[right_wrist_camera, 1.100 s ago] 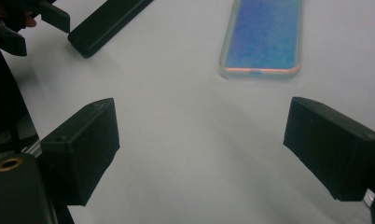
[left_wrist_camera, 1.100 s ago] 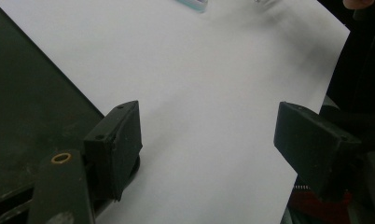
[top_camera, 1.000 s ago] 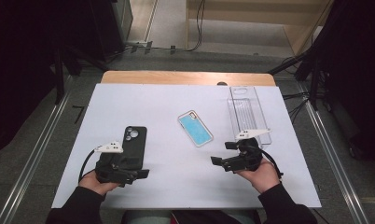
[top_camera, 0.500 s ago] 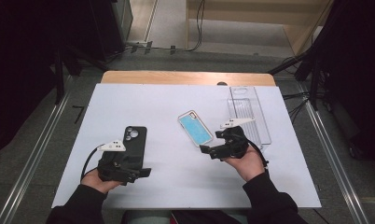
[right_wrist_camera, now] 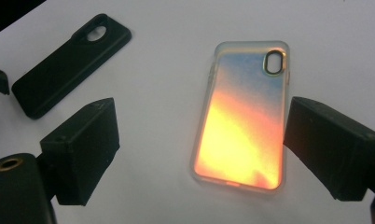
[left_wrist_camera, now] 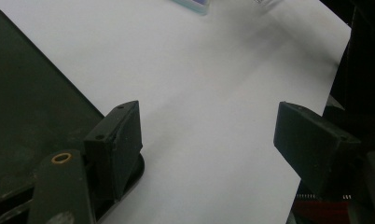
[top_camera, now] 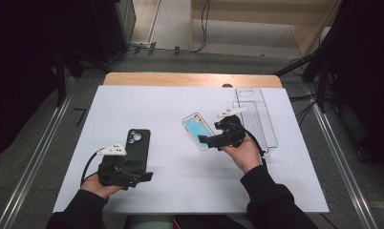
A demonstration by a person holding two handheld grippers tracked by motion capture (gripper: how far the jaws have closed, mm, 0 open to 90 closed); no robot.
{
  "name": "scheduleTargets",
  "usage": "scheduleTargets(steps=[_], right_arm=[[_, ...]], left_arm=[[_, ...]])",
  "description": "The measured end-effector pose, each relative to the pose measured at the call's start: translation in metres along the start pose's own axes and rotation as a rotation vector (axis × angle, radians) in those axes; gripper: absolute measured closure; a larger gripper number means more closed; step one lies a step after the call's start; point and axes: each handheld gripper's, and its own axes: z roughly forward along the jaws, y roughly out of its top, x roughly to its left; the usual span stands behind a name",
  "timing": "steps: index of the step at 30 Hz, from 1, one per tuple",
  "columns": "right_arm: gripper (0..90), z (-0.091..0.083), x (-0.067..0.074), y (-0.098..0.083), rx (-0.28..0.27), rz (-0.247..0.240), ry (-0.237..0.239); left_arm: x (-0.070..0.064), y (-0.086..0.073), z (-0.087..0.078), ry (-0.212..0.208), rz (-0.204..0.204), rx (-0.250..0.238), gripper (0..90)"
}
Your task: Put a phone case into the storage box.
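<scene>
Right gripper [top_camera: 210, 139] has travelled up and leftward across the high view since the earlier frame, from the lower right of the sheet to the near end of the iridescent phone case [top_camera: 198, 130]; left gripper [top_camera: 141, 175] has held its spot at lower left.

- Nearest: left gripper low in frame, jaws spread wide, nothing between them. One jaw rests against the near end of the black phone case [top_camera: 136, 149], which runs lengthwise up the frame, camera hole at the far end.
- Mid-frame: iridescent case lies flat on the white sheet [top_camera: 171, 186], long axis tilted toward upper left, camera cutout far from the person.
- Right gripper view: iridescent case [right_wrist_camera: 244, 122] lies ahead and between the jaws, long axis roughly along the reach, closer to the right-hand jaw. Jaws spread wider than the case, pads [right_wrist_camera: 90, 144] clear of it; nothing pinched.
- Right hand [top_camera: 242, 153] is much the nearer to that case. Judgement: a short advance and lowering would bracket its long edges.
- Farther: clear tray [top_camera: 264, 119] at right, apart from the case.
</scene>
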Motion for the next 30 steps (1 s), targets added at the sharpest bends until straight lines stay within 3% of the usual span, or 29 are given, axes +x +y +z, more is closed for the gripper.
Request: scheduleTargets(steps=[11, 19, 30], right_arm=[[8.7, 0.026, -0.011, 0.014, 0.011, 0.031, -0.035], [8.7, 0.041, -0.006, 0.032, 0.001, 0.019, -0.072], [8.7, 0.049, -0.009, 0.029, 0.014, 0.039, -0.088]], left_arm=[[0.001, -0.001, -0.001, 0.003, -0.004, -0.001, 23.6], [0.001, -0.001, -0.002, 0.002, -0.005, -0.004, 23.6], [0.001, -0.001, -0.002, 0.002, -0.007, -0.004, 23.6]])
